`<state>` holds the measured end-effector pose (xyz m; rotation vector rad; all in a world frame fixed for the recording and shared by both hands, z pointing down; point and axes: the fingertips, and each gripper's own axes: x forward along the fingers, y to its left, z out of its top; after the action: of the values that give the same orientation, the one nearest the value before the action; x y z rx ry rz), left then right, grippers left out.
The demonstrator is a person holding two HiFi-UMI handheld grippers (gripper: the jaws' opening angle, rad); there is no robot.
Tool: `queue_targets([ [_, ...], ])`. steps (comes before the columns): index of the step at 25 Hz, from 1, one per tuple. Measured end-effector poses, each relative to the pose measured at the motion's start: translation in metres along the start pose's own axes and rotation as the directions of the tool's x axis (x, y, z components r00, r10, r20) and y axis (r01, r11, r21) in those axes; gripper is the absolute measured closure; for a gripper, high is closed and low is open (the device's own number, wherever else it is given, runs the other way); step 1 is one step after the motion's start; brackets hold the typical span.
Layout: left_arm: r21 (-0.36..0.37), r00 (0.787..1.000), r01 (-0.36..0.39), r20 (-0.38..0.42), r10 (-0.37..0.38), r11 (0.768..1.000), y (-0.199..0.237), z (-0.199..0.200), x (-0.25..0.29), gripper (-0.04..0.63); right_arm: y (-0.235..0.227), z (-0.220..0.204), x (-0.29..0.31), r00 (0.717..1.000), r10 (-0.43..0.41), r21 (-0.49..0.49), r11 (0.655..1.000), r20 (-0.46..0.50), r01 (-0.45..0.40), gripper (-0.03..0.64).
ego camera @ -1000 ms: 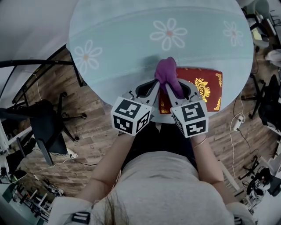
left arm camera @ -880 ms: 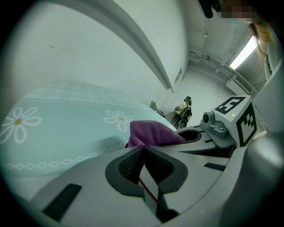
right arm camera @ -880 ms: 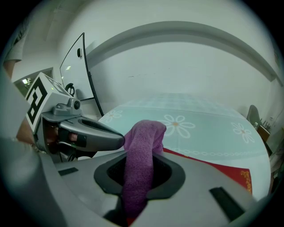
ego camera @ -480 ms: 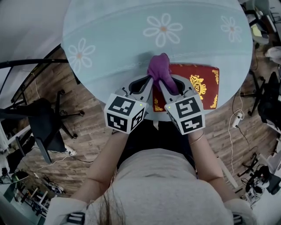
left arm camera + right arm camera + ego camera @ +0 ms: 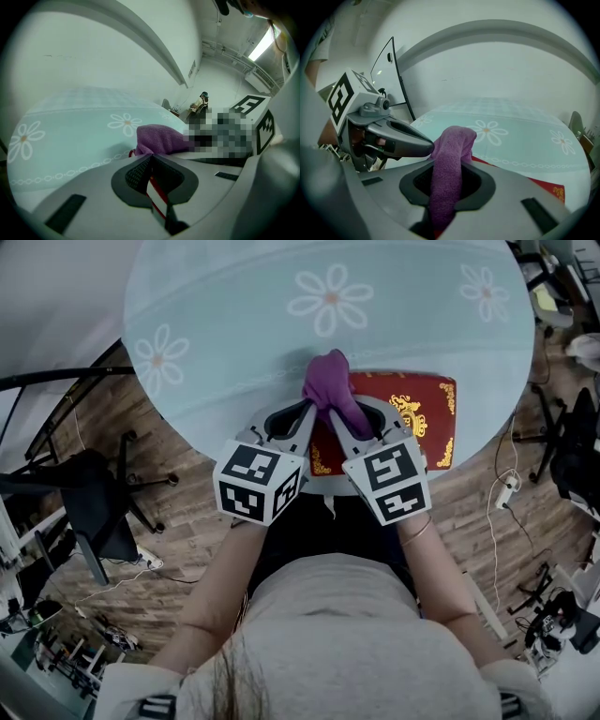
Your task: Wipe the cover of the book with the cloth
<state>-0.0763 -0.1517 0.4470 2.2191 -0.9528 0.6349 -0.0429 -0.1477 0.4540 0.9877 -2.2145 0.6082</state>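
A red book (image 5: 417, 418) with gold ornament lies at the near edge of the round table (image 5: 234, 324), which has a pale blue flowered cover. My left gripper (image 5: 309, 416) is shut on the book's left edge; a red-and-white strip of the book (image 5: 157, 190) shows between its jaws (image 5: 151, 157). My right gripper (image 5: 339, 423) is shut on the purple cloth (image 5: 327, 385), which stands up out of its jaws (image 5: 450, 164) and folds over above the book's left end. In the right gripper view the cloth (image 5: 452, 145) hides most of the book (image 5: 546, 188).
A black office chair (image 5: 94, 507) stands on the wooden floor at the left. A white power strip (image 5: 511, 495) with cables lies on the floor at the right, beside more dark chairs (image 5: 572, 465). The person's body is right against the table's near edge.
The whole view has slid a little left and up. Both grippers, the cloth and the book keep the same places relative to each other, and both grips hold.
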Motion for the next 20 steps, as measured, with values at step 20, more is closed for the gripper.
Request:
queue_targets([
  [20,-0.02,0.999,-0.047,0.006,0.047,0.999,-0.045,0.005,0.016,0.575,-0.04,-0.03,-0.032,1.0,0.016,-0.017,1.0,-0.025,-0.017,0.535],
])
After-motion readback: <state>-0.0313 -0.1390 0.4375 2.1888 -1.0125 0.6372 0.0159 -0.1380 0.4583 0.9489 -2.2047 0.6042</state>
